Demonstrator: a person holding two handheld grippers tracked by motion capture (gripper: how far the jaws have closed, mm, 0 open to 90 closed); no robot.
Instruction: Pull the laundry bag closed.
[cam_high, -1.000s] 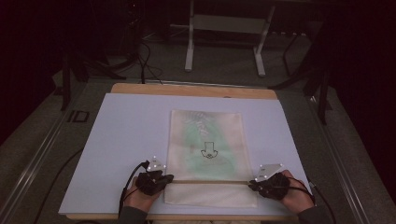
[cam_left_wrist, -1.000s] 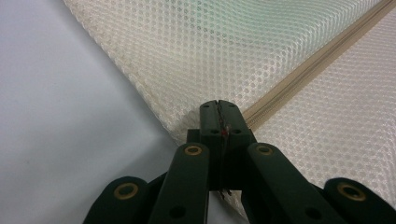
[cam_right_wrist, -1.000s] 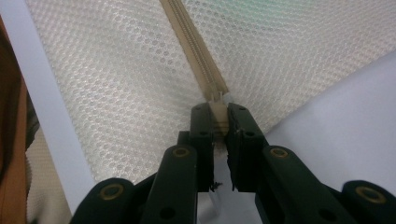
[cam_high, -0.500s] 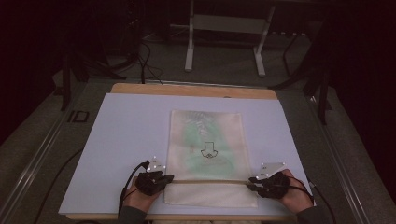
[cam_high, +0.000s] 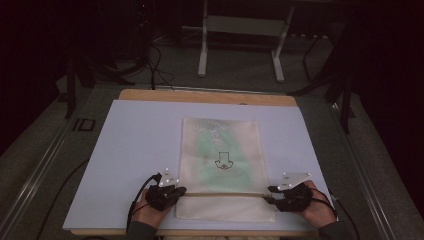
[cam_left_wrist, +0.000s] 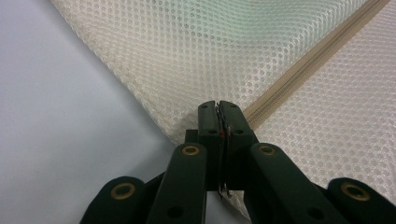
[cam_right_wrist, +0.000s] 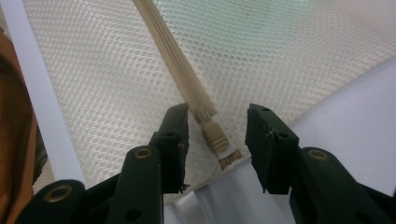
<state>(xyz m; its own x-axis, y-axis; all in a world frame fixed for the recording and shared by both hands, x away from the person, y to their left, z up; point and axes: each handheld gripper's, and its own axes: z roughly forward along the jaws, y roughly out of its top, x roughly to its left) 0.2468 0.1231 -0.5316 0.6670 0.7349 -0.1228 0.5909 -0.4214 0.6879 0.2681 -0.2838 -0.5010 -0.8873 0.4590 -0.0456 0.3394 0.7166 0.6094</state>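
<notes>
Left tool (cam_left_wrist: 218, 112): pressed together, pinching the mesh bag (cam_high: 222, 150) edge at the zipper (cam_left_wrist: 308, 63) end.
Right tool (cam_right_wrist: 217, 126): jaws just opening, spread around the zipper pull (cam_right_wrist: 215, 136).
Counter (cam_high: 135, 135): bare on both sides.

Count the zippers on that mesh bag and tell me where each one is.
1. A beige zipper runs across the mesh laundry bag near its end closest to the person, between the two grippers; its slider sits at the right end. The underside is hidden.

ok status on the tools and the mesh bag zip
Left tool shut on mesh bag edge at the zipper end. Right tool just opened, zipper pull loose between its jaws. Nothing in the way.
</notes>
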